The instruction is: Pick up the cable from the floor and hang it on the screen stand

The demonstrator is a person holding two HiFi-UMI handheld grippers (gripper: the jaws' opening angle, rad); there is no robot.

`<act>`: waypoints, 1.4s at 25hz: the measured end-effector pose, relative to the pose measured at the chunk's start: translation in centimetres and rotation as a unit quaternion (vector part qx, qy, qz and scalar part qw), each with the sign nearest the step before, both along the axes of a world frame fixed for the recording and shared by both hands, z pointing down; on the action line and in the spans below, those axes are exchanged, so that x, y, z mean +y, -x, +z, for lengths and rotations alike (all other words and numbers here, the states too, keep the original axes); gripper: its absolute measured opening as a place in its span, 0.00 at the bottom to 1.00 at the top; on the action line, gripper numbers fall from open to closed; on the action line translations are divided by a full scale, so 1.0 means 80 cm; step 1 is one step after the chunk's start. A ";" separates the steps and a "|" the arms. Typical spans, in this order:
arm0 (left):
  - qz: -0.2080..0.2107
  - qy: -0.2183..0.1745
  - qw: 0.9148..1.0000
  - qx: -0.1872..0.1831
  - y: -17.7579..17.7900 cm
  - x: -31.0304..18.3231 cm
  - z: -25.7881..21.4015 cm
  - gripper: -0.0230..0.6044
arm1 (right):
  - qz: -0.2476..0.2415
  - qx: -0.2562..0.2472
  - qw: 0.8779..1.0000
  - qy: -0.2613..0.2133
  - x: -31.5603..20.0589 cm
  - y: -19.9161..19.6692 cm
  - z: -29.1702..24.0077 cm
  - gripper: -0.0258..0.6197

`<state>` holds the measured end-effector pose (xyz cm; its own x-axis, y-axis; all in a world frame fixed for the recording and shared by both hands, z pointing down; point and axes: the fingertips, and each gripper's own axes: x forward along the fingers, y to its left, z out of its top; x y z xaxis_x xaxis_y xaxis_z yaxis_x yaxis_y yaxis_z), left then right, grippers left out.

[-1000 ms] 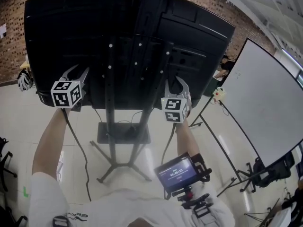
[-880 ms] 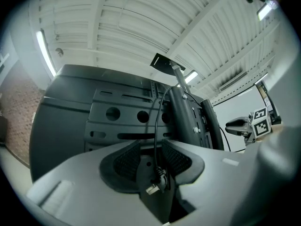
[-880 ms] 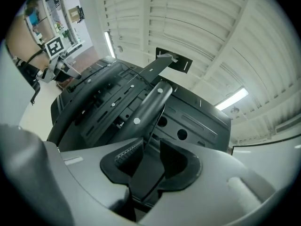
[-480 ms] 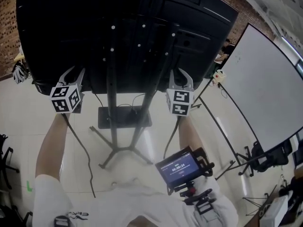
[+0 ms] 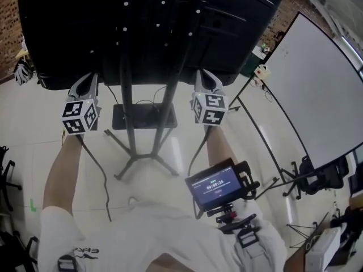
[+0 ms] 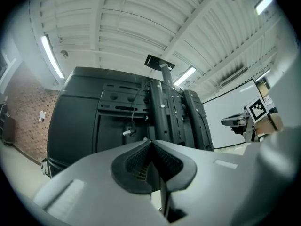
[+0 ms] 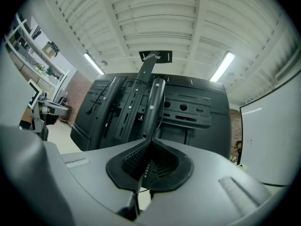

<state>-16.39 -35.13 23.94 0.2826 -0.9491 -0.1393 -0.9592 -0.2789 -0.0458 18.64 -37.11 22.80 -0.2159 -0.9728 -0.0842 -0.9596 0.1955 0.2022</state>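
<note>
Standing right behind a big black flat screen (image 5: 68, 33) on a black metal stand (image 5: 128, 129) with upright rails and splayed legs, looking steeply down at a pale glossy floor (image 5: 34, 152). Both arms raised toward the screen's lower edge.

To the left of the rails, the left hand-held gripper (image 5: 85, 84); to the right, the right hand-held gripper (image 5: 205, 79). Well apart, with the stand between them. Both just snapped shut, ribbed pads pressed tip to tip, nothing pinched in either one. Both aimed roughly level at the back of the screen, near it, contact impossible to judge.

As for the thin black cable (image 6: 134, 109): up off the floor at this spot, draped down over the mounting bracket on the back of the screen, just left of the rails in the left gripper view. No telling from the head view how far down it runs.

Other stuff around:
- a separate thin black cord (image 5: 104, 180) trailing from the left gripper down beside the forearm
- a black rectangular base plate (image 5: 144, 116) flat on the floor, far side of the legs
- a large white board (image 5: 317, 95) leaning on thin black legs, off to the right
- a small black monitor (image 5: 217, 187) with a lit display, clamped near the chest
- red brick wall (image 5: 7, 27) at the far left
</note>
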 end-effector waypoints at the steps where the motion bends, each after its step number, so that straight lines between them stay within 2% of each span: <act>1: -0.001 0.001 1.000 -0.002 -0.012 0.016 0.003 0.04 | -0.007 -0.002 1.000 0.003 0.012 -0.004 0.004 0.06; 5: -0.010 0.011 1.000 -0.006 -0.068 0.089 0.027 0.04 | -0.040 -0.009 0.999 0.014 0.070 -0.031 0.022 0.06; 9: -0.022 0.037 0.999 0.007 -0.087 0.118 0.079 0.04 | -0.065 -0.008 0.997 0.031 0.090 -0.034 0.057 0.06; 11: -0.030 0.048 0.998 0.008 -0.112 0.154 0.093 0.04 | -0.078 -0.010 0.996 0.040 0.120 -0.050 0.070 0.06; 16: -0.058 0.065 0.996 -0.019 -0.159 0.241 0.112 0.04 | -0.113 -0.021 0.991 0.064 0.192 -0.069 0.104 0.06; 23: -0.075 0.097 0.992 -0.040 -0.180 0.316 0.160 0.04 | -0.139 -0.040 0.982 0.117 0.253 -0.058 0.181 0.06; 27: -0.082 0.110 0.990 -0.039 -0.182 0.344 0.187 0.04 | -0.141 -0.044 0.979 0.140 0.286 -0.053 0.214 0.06; 31: -0.098 0.104 0.989 -0.033 -0.177 0.369 0.203 0.04 | -0.135 -0.044 0.981 0.131 0.323 -0.045 0.227 0.06; 35: -0.095 0.086 0.991 -0.039 -0.174 0.388 0.214 0.04 | -0.140 -0.046 0.983 0.114 0.361 -0.024 0.234 0.06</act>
